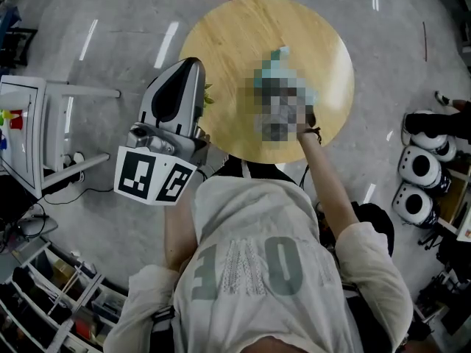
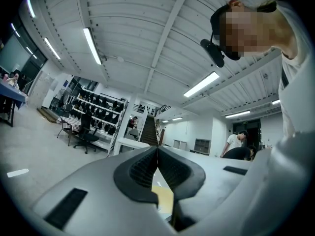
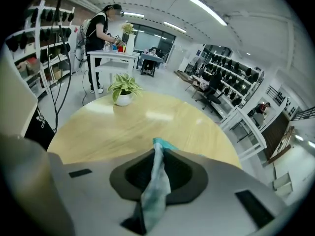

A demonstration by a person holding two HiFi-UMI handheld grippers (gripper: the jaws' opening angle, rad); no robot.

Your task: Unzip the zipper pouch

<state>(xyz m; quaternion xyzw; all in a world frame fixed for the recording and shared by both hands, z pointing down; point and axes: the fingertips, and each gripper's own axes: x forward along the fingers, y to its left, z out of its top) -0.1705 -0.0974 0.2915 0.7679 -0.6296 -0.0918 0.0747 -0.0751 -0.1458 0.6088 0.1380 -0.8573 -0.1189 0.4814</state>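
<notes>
Left of the round table (image 3: 123, 127), off its edge, the left gripper (image 2: 157, 150) points at the ceiling, its ribbed dark pads pressed together on nothing. Over the table's pale, smooth wood, the right gripper (image 3: 158, 149) pinches the pouch (image 3: 156, 181), a mottled teal cloth that creases limply between the pads. It looks light, soft and floppy, so unzipping likely needs one grip on the fabric end and another on the pull, which isn't visible.

A: Light?
B: Bright, even — long white ceiling tube lamps (image 2: 92, 45); glare streaks on glossy grey floor (image 1: 88, 39).
A: Pic quality?
B: Fisheye bend, black corners in gripper views; close foreground soft.
</notes>
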